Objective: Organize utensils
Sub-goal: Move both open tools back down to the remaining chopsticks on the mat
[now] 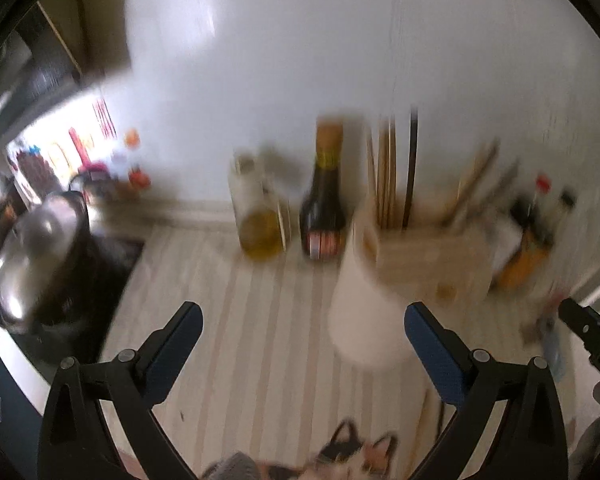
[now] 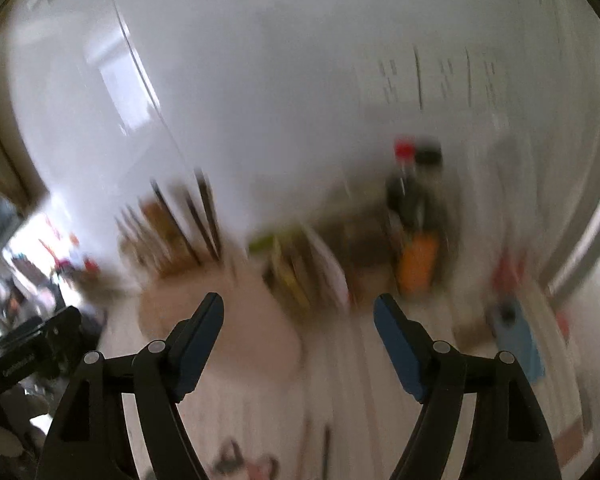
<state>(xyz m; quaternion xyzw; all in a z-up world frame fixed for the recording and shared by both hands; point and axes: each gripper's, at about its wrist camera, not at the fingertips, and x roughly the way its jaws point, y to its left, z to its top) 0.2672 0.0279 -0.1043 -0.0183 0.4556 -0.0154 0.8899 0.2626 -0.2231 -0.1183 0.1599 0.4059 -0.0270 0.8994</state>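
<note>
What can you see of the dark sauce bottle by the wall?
The dark sauce bottle stands upright on the striped counter at the white wall. Its body looks like dark glass or plastic, with a tan neck wrap, a yellow band below it and a red-and-white label low down. An oil bottle stands at its left. Blur hides any contact.

Home kitchen: sauce bottle (image 1: 323,200), oil bottle (image 1: 258,212), steel pot (image 1: 40,256) on counter (image 1: 236,320).

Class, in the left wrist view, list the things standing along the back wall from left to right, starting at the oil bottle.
oil bottle → dark sauce bottle → wooden utensil holder → red-capped bottle
</note>
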